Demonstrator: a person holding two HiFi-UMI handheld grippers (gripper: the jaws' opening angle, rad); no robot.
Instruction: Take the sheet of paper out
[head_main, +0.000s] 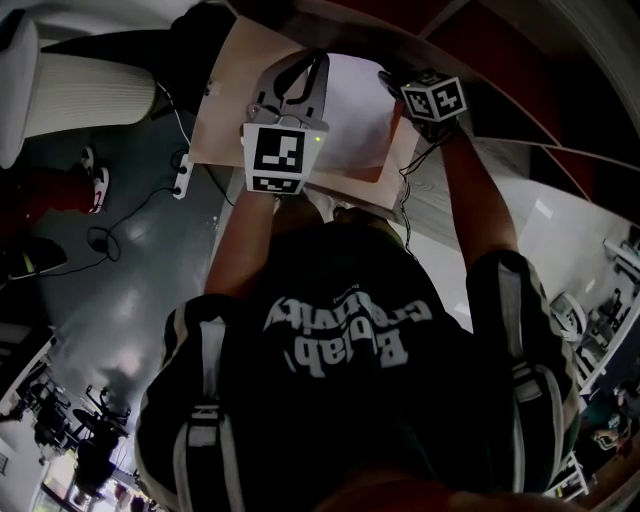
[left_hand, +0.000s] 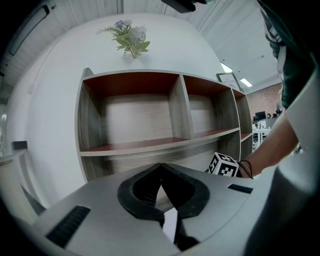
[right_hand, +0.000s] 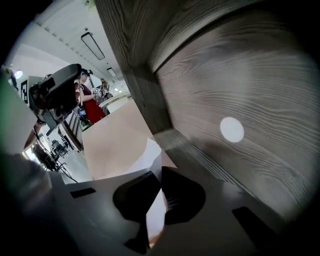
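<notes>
The white sheet of paper (head_main: 350, 120) lies on a tan flat folder or board (head_main: 228, 110) in front of me. My right gripper (head_main: 388, 80) is at the sheet's right edge. In the right gripper view its jaws (right_hand: 160, 170) are shut, and a raised corner of the sheet (right_hand: 150, 152) runs up into their tips above the tan surface (right_hand: 112, 145). My left gripper (head_main: 305, 65) hovers over the sheet's left part. Its jaws (left_hand: 161, 169) meet at the tips and point at the shelf; nothing shows between them.
A wooden shelf unit (left_hand: 165, 115) with open compartments stands just ahead, a small plant (left_hand: 127, 40) on top. Its grained side wall (right_hand: 250, 90) with a white round dot (right_hand: 232, 129) is close on the right. A white ribbed cylinder (head_main: 85, 95) and floor cables (head_main: 130, 210) lie left.
</notes>
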